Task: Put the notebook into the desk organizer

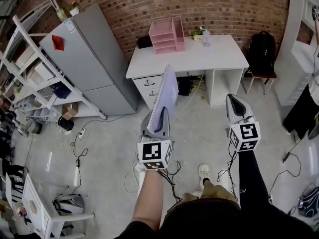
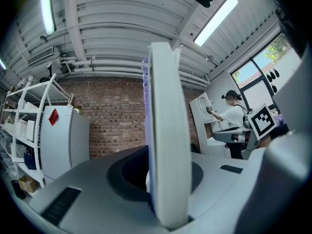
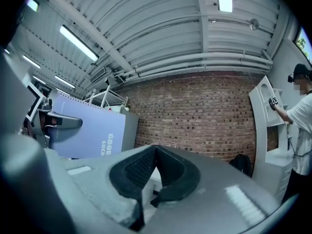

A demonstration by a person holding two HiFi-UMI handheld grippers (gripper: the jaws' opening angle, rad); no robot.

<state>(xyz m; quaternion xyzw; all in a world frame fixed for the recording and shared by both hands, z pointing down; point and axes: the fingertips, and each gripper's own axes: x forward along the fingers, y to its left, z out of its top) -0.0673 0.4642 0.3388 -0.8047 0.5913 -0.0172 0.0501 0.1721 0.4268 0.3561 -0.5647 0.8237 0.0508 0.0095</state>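
A lavender spiral notebook (image 1: 167, 94) stands upright on its edge in my left gripper (image 1: 158, 117), which is shut on its lower part. In the left gripper view the notebook (image 2: 165, 130) shows edge-on between the jaws. The pink desk organizer (image 1: 167, 35) sits at the back of the white desk (image 1: 219, 59), well ahead of both grippers. My right gripper (image 1: 233, 99) is held beside the left one over the floor. Its jaws (image 3: 155, 152) are shut with nothing in them. From the right gripper view the notebook's cover (image 3: 92, 130) shows at the left.
A grey cabinet (image 1: 92, 59) and white shelving (image 1: 30, 78) stand left of the desk. A black backpack (image 1: 261, 51) rests on a stool to the desk's right. Cables (image 1: 79, 143) trail over the concrete floor. A person (image 3: 302, 116) stands at a white shelf on the right.
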